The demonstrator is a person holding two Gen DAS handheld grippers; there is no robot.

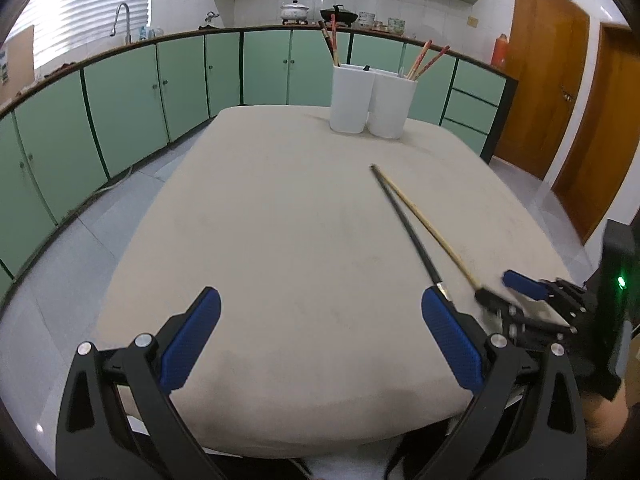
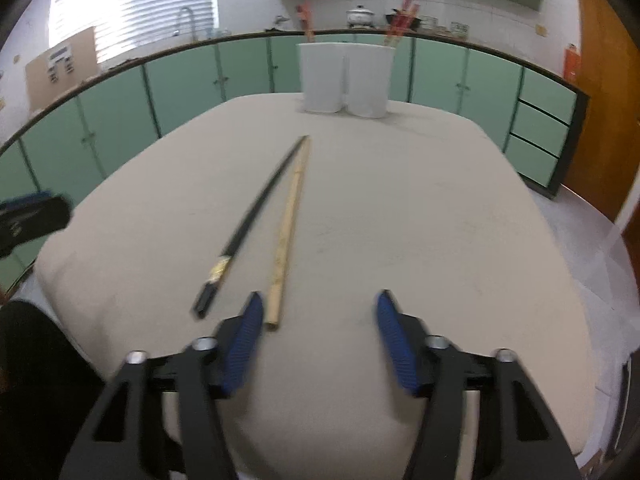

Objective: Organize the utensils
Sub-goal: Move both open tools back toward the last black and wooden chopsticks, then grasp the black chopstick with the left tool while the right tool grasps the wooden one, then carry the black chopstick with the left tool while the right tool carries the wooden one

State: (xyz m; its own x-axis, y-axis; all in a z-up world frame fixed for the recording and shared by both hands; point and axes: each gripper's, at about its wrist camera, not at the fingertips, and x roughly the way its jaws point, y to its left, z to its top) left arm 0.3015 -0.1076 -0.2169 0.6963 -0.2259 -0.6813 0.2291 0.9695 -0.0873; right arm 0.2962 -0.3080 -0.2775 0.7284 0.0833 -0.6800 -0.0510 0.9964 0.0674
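A black chopstick (image 2: 256, 216) and a light wooden chopstick (image 2: 289, 224) lie side by side on the beige table (image 2: 400, 220), tips meeting toward the far end. They also show in the left wrist view: the black chopstick (image 1: 404, 224) and the wooden chopstick (image 1: 432, 232). Two white holders (image 2: 346, 78) with red chopsticks stand at the table's far edge, also seen in the left wrist view (image 1: 372, 98). My right gripper (image 2: 320, 312) is open, its left finger just beside the wooden chopstick's near end. My left gripper (image 1: 320, 312) is open and empty over the near table.
Green cabinets (image 1: 132, 96) under a counter with a sink tap (image 1: 122, 20) and pots run behind the table. Wooden doors (image 1: 560, 92) stand at the right. My right gripper (image 1: 496, 288) shows at the right edge of the left wrist view.
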